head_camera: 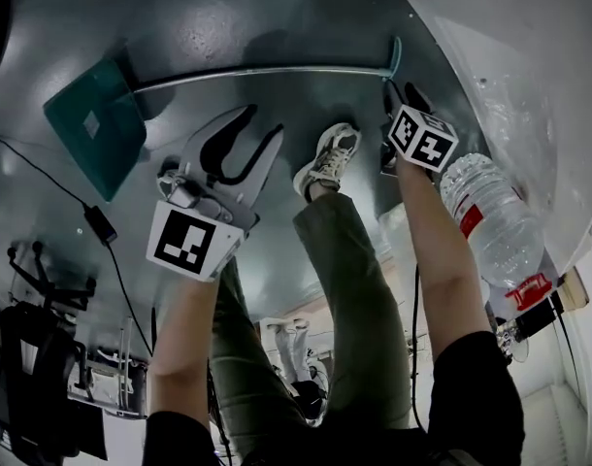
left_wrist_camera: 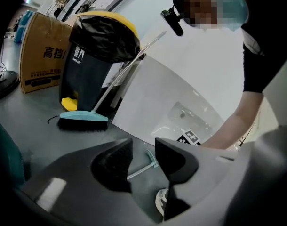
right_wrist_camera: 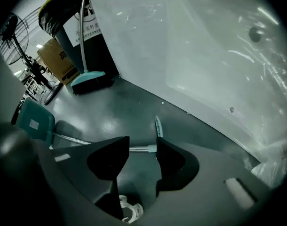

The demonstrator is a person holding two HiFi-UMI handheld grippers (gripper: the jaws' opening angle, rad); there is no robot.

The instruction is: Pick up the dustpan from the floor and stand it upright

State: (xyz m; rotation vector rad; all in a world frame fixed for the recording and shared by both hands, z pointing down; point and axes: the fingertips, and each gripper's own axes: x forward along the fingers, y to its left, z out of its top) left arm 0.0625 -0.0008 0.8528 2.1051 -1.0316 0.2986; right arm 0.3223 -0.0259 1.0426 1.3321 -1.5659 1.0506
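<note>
The dustpan lies flat on the grey floor. Its teal pan [head_camera: 94, 124] is at the left, and its long metal handle [head_camera: 267, 71] runs right to a teal grip [head_camera: 396, 56]. My right gripper [head_camera: 403, 93] hovers open just short of that grip end. In the right gripper view the handle [right_wrist_camera: 139, 149] crosses the gap of the right gripper [right_wrist_camera: 142, 149], with the grip [right_wrist_camera: 158, 126] and pan [right_wrist_camera: 34, 121] beyond. My left gripper [head_camera: 262, 129] is open and empty below the handle's middle. The left gripper [left_wrist_camera: 143, 147] faces the grip [left_wrist_camera: 150, 160].
My shoe [head_camera: 327, 158] stands between the grippers. A white panel [head_camera: 490, 47] borders the floor on the right, with a water bottle [head_camera: 495, 221] beside it. A broom [left_wrist_camera: 82, 120], a black bin [left_wrist_camera: 94, 55] and a cardboard box [left_wrist_camera: 40, 55] stand by the wall. A cable [head_camera: 97, 221] trails on the left.
</note>
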